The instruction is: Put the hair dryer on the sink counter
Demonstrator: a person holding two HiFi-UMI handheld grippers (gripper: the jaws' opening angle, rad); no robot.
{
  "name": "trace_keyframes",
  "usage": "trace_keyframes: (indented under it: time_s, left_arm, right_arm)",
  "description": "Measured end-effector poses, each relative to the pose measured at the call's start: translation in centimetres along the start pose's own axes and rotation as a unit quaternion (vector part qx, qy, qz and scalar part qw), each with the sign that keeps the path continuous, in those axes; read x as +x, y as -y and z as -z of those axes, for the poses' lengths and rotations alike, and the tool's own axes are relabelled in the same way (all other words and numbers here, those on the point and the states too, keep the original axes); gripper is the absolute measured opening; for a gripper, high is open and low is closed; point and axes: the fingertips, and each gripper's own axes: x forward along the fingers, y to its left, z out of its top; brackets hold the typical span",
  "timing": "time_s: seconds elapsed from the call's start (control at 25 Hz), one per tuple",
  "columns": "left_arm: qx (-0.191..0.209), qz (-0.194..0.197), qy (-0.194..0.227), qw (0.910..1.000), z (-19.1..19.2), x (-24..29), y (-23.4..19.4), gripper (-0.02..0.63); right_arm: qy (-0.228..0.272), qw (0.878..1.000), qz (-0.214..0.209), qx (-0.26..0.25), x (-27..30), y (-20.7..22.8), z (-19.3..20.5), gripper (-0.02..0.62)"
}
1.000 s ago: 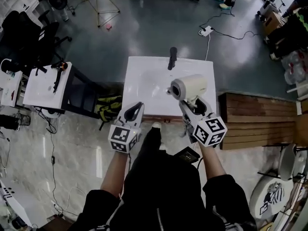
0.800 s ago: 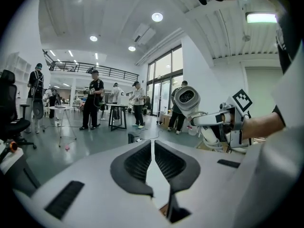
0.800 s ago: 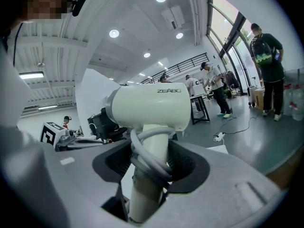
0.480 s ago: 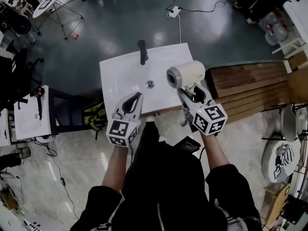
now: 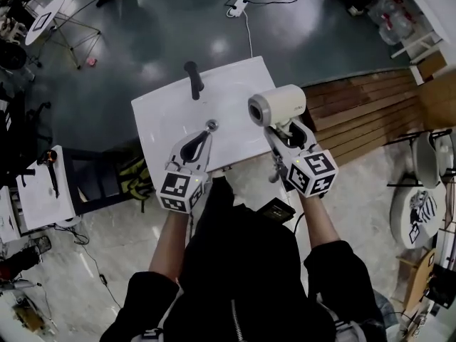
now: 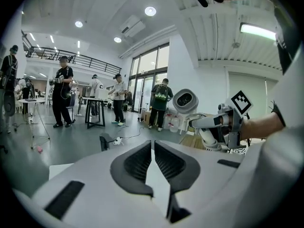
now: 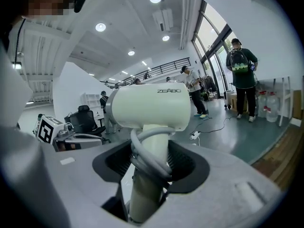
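- Cream plastic hair dryer (image 5: 278,105), head view: it sits in the right gripper (image 5: 285,140), above the right edge of the white surface (image 5: 160,120). Its barrel lies roughly left to right, round end towards the near left, and its handle runs back into the gripper. Bare surface lies to the left of it and below, so I judge the coming move to be a short one leftward and down. The left gripper (image 5: 196,147) hangs over the near middle, close to the drain (image 5: 211,125), with the dark tap (image 5: 192,79) beyond. From above I cannot tell how high the hair dryer hangs.
- Left gripper view: the left gripper (image 6: 152,145) has its jaws together with nothing between them. The hair dryer (image 6: 185,100) shows off to the right, upright in the right gripper (image 6: 214,121). The gripper body hides the surface.
- Right gripper view: the right gripper (image 7: 149,163) is clamped on the handle, with the grey cord (image 7: 148,159) wound round it between the pads. The hair dryer (image 7: 149,109) fills the middle and hides the surface below it.
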Motion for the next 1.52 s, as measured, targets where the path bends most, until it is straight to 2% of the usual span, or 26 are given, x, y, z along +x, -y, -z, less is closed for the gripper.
trace_keyframes:
  time_s: [0.56, 1.0, 1.52]
  left_arm:
    - [-0.005, 0.030, -0.023, 0.9993, 1.0, 2.5, -0.7, 0.031]
    - [-0.012, 0.030, -0.044, 0.9985, 2.0, 3.7, -1.9, 0.031]
    - [-0.021, 0.026, -0.065, 0.9973, 3.7, 3.6, -3.6, 0.031]
  right_arm:
    - [-0.034, 0.999, 0.039, 0.001, 1.9, 4.1, 1.4, 0.216]
    - [-0.072, 0.996, 0.046, 0.003, 4.7, 7.0, 2.6, 0.216]
    - [-0.098, 0.994, 0.050, 0.004, 7.4, 8.1, 4.5, 0.216]
